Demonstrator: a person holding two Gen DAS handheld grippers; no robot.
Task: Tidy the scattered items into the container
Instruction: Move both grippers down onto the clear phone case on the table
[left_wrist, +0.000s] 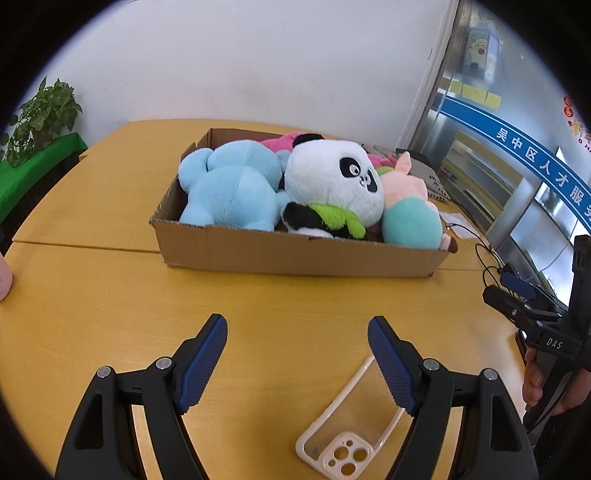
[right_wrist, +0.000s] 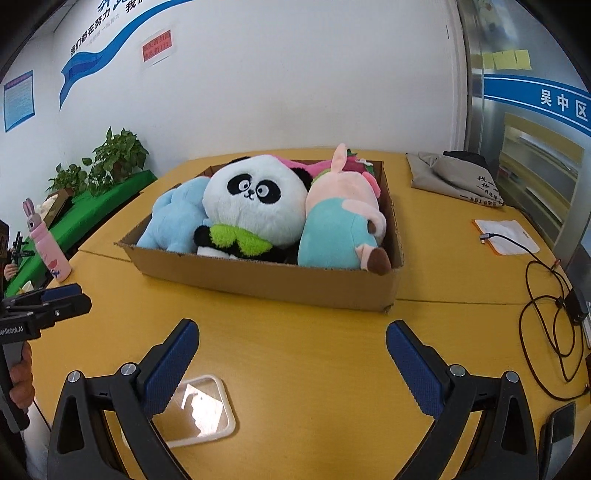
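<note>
Counter of yellow wood is carrying a cardboard box at twelve o'clock from both claws. Inside it, running left to right, a blue plush, a panda plush and a pink-and-teal pig plush are lying packed together. Left claw is hovering with its jaws apart and nothing between them; a clear phone case is lying flat on the counter at about five o'clock beneath it, partly behind the right-hand finger. Right claw is standing fully apart, gripping nothing, with the phone case at seven o'clock.
</note>
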